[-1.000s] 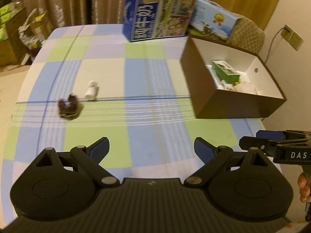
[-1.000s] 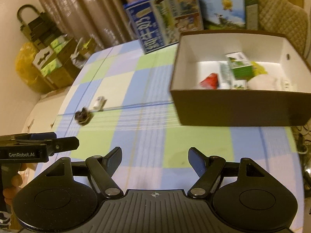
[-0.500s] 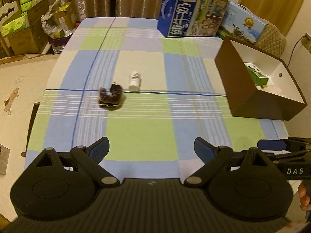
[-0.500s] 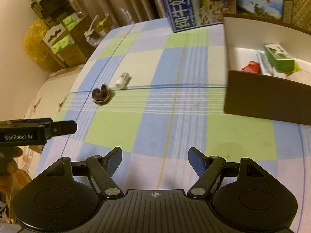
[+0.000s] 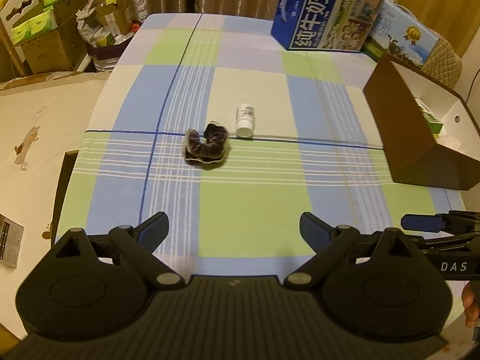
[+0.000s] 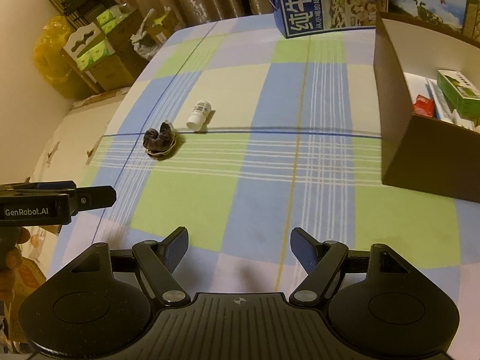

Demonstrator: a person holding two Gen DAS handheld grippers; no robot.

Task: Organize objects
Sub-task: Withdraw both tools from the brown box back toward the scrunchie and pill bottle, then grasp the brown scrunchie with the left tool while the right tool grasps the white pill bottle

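A: Curtains hang behind the far edge of the table (image 5: 249,207), which carries a checked cloth in blue, green and cream. Report item positions.

B: I see a dark scrunchie (image 5: 206,147) near the table's centre, slightly left. A small white bottle (image 5: 246,120) lies on its side just beside it, to the right and a little farther, cap end toward me. They look apart by a narrow gap.

A: Container?

B: A brown box (image 6: 420,138) with a white interior stands at the right edge. Inside it I can see a green carton (image 6: 457,91) and a red packet (image 6: 423,105); other contents are too blurred to identify. A blue milk carton box (image 5: 327,15) stands at the far side, with a second printed box (image 5: 402,40) to its right.

A: Gripper status?

B: My left hand-held gripper (image 5: 234,229) is released, fingers spread wide, empty, hovering over the near edge. My right hand-held gripper (image 6: 239,247) is likewise released and empty, beside the left one. Both are well short of the scrunchie and bottle.
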